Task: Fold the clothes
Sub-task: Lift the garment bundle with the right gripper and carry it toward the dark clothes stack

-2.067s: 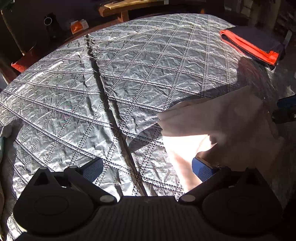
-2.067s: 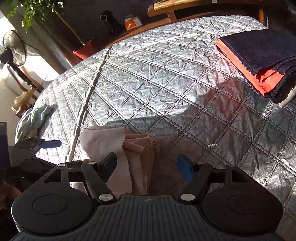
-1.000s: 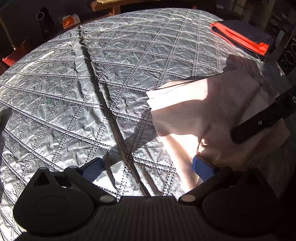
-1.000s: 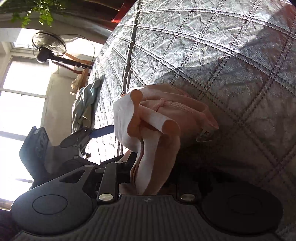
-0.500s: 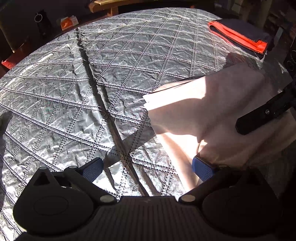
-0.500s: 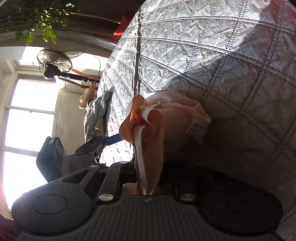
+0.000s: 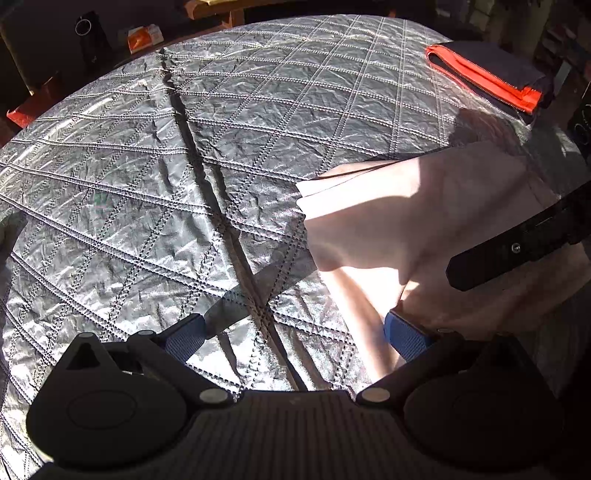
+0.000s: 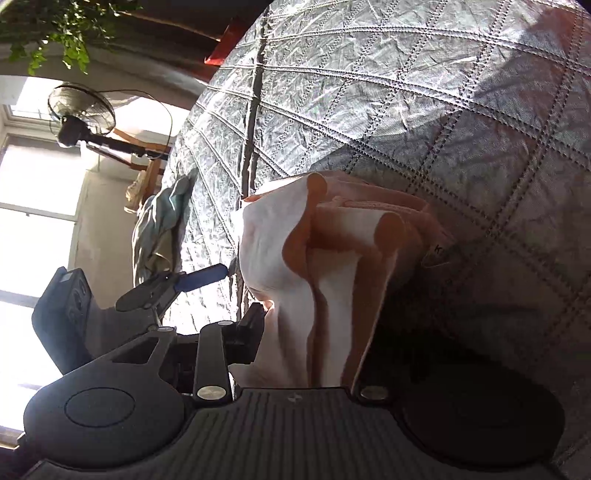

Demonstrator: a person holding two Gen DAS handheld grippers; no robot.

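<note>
A folded pale pink garment [image 7: 424,218] lies on the silver quilted cover [image 7: 221,147], to the right in the left wrist view. My left gripper [image 7: 291,332] is open and empty, its right blue pad [image 7: 404,334] touching the garment's near edge. My right gripper [image 8: 306,350] is tilted on its side and shut on the bunched pink garment [image 8: 317,266], which hides its fingertips. Its black finger [image 7: 517,247] crosses the garment in the left wrist view. The left gripper [image 8: 199,278] shows left of the garment in the right wrist view.
A folded dark and orange garment [image 7: 491,74] lies at the far right of the cover. A pale green cloth [image 8: 159,225] hangs at the cover's edge. A standing fan [image 8: 81,114] and a plant [image 8: 55,22] are by the window.
My right gripper closed on the pink garment's edge, rolled onto its side and lifted the bunched cloth. The left gripper stayed open and barely moved.
</note>
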